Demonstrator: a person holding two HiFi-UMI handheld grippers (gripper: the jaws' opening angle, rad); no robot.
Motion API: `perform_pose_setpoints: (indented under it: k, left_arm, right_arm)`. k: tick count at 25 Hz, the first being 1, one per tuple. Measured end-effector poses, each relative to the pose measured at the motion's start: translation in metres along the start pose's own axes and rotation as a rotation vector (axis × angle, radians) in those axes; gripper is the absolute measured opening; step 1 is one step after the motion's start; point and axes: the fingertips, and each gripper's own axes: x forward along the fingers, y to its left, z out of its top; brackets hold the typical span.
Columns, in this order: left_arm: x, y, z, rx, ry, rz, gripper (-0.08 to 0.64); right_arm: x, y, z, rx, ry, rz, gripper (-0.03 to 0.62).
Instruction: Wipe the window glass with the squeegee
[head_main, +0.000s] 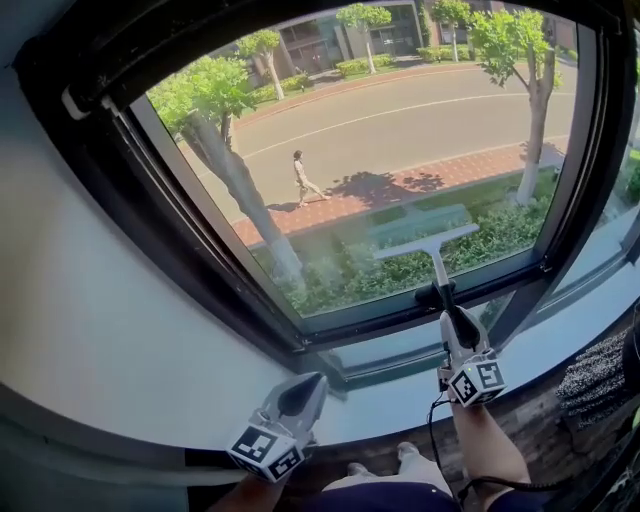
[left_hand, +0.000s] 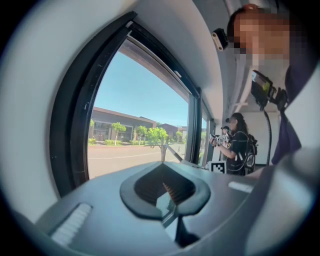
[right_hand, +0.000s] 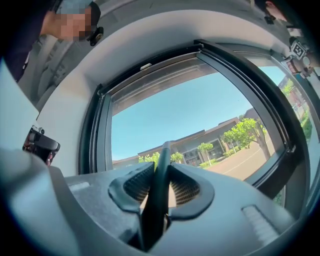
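The squeegee (head_main: 432, 250) has a pale blade lying flat against the lower part of the window glass (head_main: 390, 130), with its thin handle running down to a dark grip. My right gripper (head_main: 438, 298) is shut on that grip just above the bottom frame. In the right gripper view the dark handle (right_hand: 161, 165) runs up between the ribbed pads of the right gripper (right_hand: 160, 192). My left gripper (head_main: 303, 392) hovers low over the sill, left of the right one, shut and holding nothing. In its own view the left gripper (left_hand: 169, 192) points along the window.
A thick black window frame (head_main: 200, 265) surrounds the pane, with a pale sill (head_main: 395, 400) beneath it. A white wall (head_main: 90, 300) fills the left. A second pane continues at the right (head_main: 610, 250). Another person (left_hand: 239, 145) stands further along the windows.
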Motion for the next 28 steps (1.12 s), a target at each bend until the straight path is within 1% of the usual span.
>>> perform_pose_setpoints:
  k: [5,9,12,15,20,22,24,28]
  left_arm:
    - [-0.001,-0.004,-0.009,-0.007,0.027,-0.005,0.005]
    - [-0.003,-0.004,-0.009,-0.005,0.025,0.009,0.005]
    - [-0.007,0.000,-0.010,-0.011,0.024,0.019,0.005]
    - [-0.007,0.003,-0.010,-0.023,0.015,0.021,0.005]
    - [-0.001,0.000,-0.002,-0.026,-0.016,-0.003,0.005]
    - [-0.001,0.001,0.000,-0.029,-0.024,-0.010,0.005]
    - [-0.002,0.003,0.000,-0.032,-0.026,-0.013,0.005]
    - [-0.004,0.010,0.000,-0.032,-0.023,-0.018,0.005]
  right_arm:
    - [-0.013,-0.013,-0.044,0.029,0.099,-0.032,0.103]
    - [-0.021,-0.020,-0.069,0.041,0.171,-0.054,0.103]
    - [-0.024,-0.021,-0.080,0.056,0.220,-0.069,0.103]
    - [-0.024,-0.023,-0.082,0.063,0.246,-0.078,0.103]
    - [-0.024,-0.026,-0.098,0.086,0.357,-0.100,0.103]
    - [-0.023,-0.024,-0.094,0.088,0.346,-0.095,0.103]
    - [-0.021,-0.017,-0.077,0.080,0.300,-0.078,0.104]
    - [-0.011,0.008,-0.037,0.010,0.189,-0.001,0.104]
